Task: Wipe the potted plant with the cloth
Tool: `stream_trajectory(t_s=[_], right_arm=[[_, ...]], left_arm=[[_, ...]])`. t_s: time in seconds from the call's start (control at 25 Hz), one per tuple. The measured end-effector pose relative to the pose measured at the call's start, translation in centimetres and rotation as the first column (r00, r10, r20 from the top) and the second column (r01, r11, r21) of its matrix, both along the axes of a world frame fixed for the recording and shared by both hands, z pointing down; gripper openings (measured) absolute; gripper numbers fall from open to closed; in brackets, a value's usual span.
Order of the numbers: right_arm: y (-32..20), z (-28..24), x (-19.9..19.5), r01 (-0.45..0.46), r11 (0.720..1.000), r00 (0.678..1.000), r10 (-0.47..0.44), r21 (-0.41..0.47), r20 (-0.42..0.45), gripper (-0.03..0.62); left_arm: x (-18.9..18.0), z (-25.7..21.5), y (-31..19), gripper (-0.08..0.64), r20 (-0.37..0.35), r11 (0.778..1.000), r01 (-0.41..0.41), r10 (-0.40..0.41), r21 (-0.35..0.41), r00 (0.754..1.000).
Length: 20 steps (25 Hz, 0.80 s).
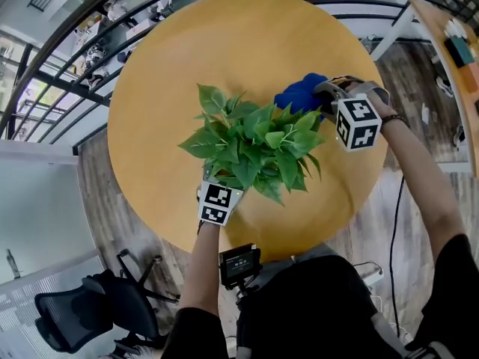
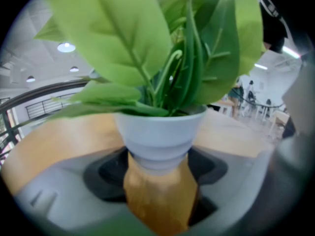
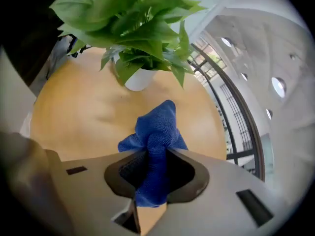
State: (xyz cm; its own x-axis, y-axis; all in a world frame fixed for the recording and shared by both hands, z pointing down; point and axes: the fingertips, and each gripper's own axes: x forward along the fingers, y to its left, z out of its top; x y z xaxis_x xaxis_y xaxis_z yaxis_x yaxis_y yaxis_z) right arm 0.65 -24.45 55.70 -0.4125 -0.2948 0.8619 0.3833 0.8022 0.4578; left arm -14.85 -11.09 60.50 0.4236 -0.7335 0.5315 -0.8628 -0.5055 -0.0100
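A leafy green plant (image 1: pixel 254 144) in a white pot (image 2: pixel 157 132) stands near the middle of the round wooden table (image 1: pixel 172 66). My left gripper (image 1: pixel 219 179) reaches under the leaves from the near side. Its jaws sit on either side of the pot's narrow base, gripping it. My right gripper (image 1: pixel 320 96) is shut on a bunched blue cloth (image 1: pixel 299 94) just right of the foliage, beside the outer leaves. In the right gripper view the cloth (image 3: pixel 155 132) sticks up between the jaws, with the plant (image 3: pixel 133 18) and pot (image 3: pixel 138 80) further off.
A black railing (image 1: pixel 60 81) curves behind the table on the left. A black office chair (image 1: pixel 82 313) stands on the floor at lower left. A second wooden table edge (image 1: pixel 449 43) shows at the far right. A small black device (image 1: pixel 239 264) hangs at the person's chest.
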Motion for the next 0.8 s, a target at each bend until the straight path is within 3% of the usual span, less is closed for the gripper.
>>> stream_trajectory(t_s=[0.08,0.16,0.24,0.32,0.48,0.52,0.64,0.68,0.72,0.8], right_arm=[[1.0,-0.8,3.0,-0.158,0.986,0.978,0.164,-0.053,0.127,0.103],[2.5,-2.3,5.9,-0.296,0.948,0.912,0.318,-0.12,0.26,0.103],[4.5,-4.2,8.1,-0.376,0.91,0.834,0.414,-0.174,0.365,0.103],[6.9,-6.5,9.3,-0.405,0.892,0.78,0.451,-0.2,0.434,0.103],[11.6,-11.6,9.9,-0.385,0.894,0.713,0.446,-0.23,0.541,0.103],[12.4,-13.2,9.6,-0.376,0.891,0.672,0.451,-0.254,0.587,0.103],[13.8,-18.4,8.0,-0.347,0.859,0.468,0.505,-0.375,0.725,0.103],[14.1,-19.6,7.3,-0.331,0.861,0.443,0.504,-0.387,0.741,0.102],[14.5,-20.3,6.6,-0.313,0.869,0.445,0.491,-0.383,0.749,0.103],[15.1,-20.1,4.8,-0.283,0.887,0.491,0.461,-0.364,0.739,0.103]], left_arm=[[-0.1,0.1,0.2,0.37,0.003,1.0,0.001,-0.001,-0.003,1.0],[-0.1,0.2,0.2,0.37,0.008,1.0,-0.002,0.002,0.0,1.0],[-0.1,0.2,0.1,0.37,0.01,1.0,-0.004,0.004,0.002,1.0],[-0.1,0.1,0.1,0.37,0.009,1.0,-0.001,0.001,-0.001,1.0],[0.0,0.2,0.2,0.37,0.01,1.0,0.001,-0.001,-0.004,1.0],[0.0,0.2,0.2,0.371,0.01,1.0,0.002,-0.002,-0.003,1.0],[0.0,0.1,0.1,0.37,0.01,1.0,0.005,-0.005,0.0,1.0],[0.0,0.1,0.1,0.37,0.009,1.0,0.005,-0.005,0.001,1.0],[0.0,0.1,0.0,0.37,0.009,1.0,0.004,-0.004,0.001,1.0],[0.0,0.2,0.1,0.37,0.01,1.0,0.003,-0.003,0.0,1.0]])
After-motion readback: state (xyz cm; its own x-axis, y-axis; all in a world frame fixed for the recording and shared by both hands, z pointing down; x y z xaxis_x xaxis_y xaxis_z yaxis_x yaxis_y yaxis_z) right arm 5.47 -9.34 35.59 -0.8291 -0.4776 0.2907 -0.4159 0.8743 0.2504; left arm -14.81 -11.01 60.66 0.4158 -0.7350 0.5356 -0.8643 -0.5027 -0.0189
